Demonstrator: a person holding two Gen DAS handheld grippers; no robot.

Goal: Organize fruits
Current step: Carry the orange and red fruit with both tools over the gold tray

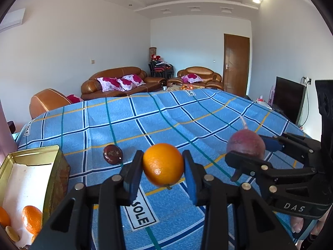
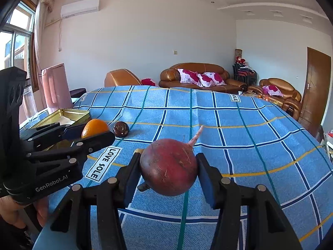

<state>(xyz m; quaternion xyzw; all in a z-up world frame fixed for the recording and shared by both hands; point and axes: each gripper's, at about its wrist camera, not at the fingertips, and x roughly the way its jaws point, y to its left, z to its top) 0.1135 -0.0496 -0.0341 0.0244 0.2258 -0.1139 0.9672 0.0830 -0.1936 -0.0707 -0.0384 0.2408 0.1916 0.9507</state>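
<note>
Here, left gripper point(image 1: 163, 165) jaws tight on a glossy round orange point(image 1: 163, 164), right gripper point(image 2: 168, 169) on a rough red beet point(image 2: 168, 167)

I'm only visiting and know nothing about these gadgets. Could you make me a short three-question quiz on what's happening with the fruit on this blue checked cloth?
1. True or false: the left tool grips an orange clear of the blue checked cloth.
2. What does the right tool hold? A) a banana B) a dark red round root with a pale pink tip C) nothing
3. Fill in: the open gold tin on the left already holds ____.

Key
1. True; its pads press on both sides.
2. B.
3. Oranges; two show, and a small dark round fruit lies loose on the cloth near the tin.
</note>
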